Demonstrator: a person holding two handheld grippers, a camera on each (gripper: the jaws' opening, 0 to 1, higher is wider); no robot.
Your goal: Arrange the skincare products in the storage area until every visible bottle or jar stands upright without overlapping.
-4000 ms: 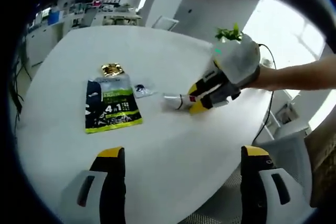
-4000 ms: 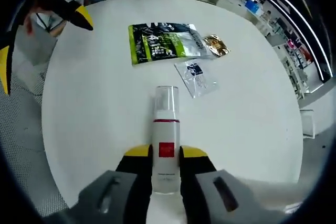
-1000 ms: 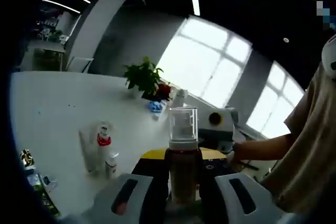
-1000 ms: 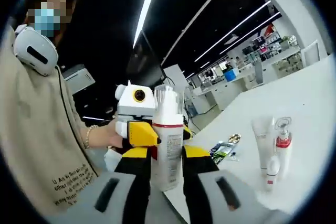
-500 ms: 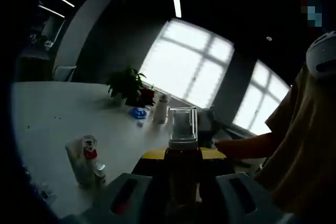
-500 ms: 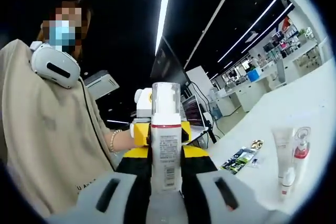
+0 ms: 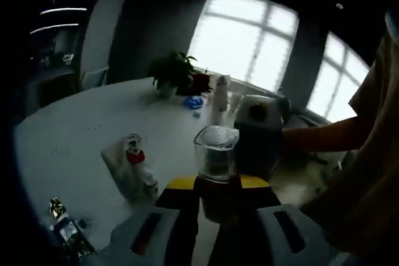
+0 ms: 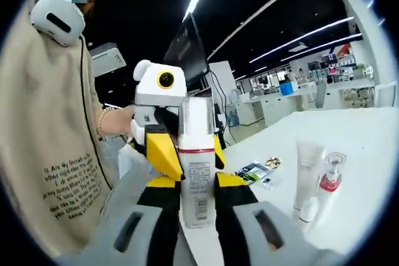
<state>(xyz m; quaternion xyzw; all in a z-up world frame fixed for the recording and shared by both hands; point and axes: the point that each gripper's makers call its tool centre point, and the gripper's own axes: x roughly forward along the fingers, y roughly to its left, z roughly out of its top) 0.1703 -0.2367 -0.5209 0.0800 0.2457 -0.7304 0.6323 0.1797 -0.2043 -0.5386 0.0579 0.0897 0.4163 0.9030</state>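
**Q:** Where the two grippers meet above the table, what does each one carry?

**A:** Right gripper view: the right gripper (image 8: 197, 186) has its yellow-tipped jaws pinched on a white pump bottle (image 8: 196, 169). The bottle stands upright between the jaws, with a clear cap on top, a thin red band beneath the cap, and a printed label down its white body. Left gripper view: the left gripper (image 7: 216, 186) has its jaws closed on a dark bottle (image 7: 216, 185) topped by a clear square-sided cap; the body reads as dim brown in the low light, and no label can be made out.

**Q:** How do the two grippers stand relative to each other?

**A:** In the right gripper view the left gripper sits just behind the white pump bottle, its yellow jaw tips close beside the bottle's neck. Both held bottles are off the table, near the person's beige sleeve (image 8: 53, 129).

**Q:** What stands on the white table (image 8: 368, 154)?

**A:** A group of three upright items stands close together: a white tube (image 8: 307, 169) resting on its cap, a pump bottle with a red collar (image 8: 330, 182), and a small white bottle (image 8: 308, 210) in front of them. Farther back lie a green-and-black sachet (image 8: 250, 171), a small clear packet (image 8: 269, 181) and a gold packet (image 8: 272, 162), all flat on the surface.

**Q:** Anything beyond them?

**A:** In the left gripper view, a potted plant (image 7: 173, 74) stands near the far table edge, below bright windows.
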